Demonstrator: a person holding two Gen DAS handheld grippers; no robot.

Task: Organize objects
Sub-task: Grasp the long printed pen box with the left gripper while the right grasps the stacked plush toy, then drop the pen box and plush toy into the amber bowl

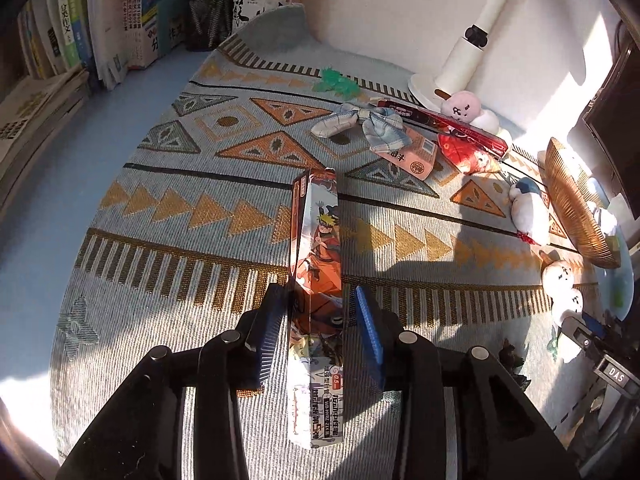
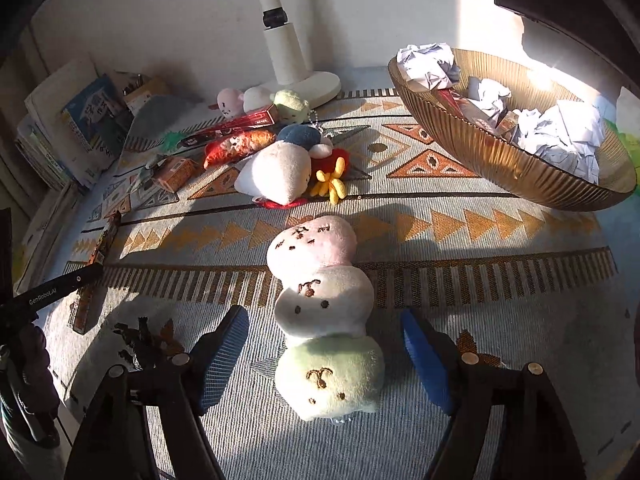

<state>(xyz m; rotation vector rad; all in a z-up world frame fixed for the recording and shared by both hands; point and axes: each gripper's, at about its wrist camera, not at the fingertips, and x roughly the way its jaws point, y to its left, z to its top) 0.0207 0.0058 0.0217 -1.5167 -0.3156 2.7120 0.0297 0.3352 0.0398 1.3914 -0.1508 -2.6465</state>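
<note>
A: Two tools are in view, one for each hand. The left tool (image 1: 316, 312) has its blue pads on both sides of a long orange card box (image 1: 318, 264) that lies flat on the patterned mat (image 1: 180, 208). One pad is against the left edge of the box, the other pad (image 1: 370, 334) stands a little off the right edge, so the jaws are apart and do not clamp it.

B: And the right tool (image 2: 324, 344)?

A: Its jaws are wide apart. A three-ball plush (image 2: 324, 316), pink, white and green, lies between them, with free mat on both sides.

B: Where is open room?

A: On the left half of the mat, up to the books (image 1: 80, 32) and the mesh pen holder (image 1: 208, 20) at the far edge. The right side is crowded: a checked bow (image 1: 360, 122), a pink box (image 1: 416, 156), a red long box (image 1: 448, 124), small plush toys and the white lamp base (image 2: 316, 84) near the wall.

B: Anything hard to see?

A: The ribbed gold bowl (image 2: 492, 156) holds crumpled paper (image 2: 560, 136); what lies under it I cannot tell. The near end of the orange box is partly covered by the left tool. In the left view the bowl is seen only from its edge.
</note>
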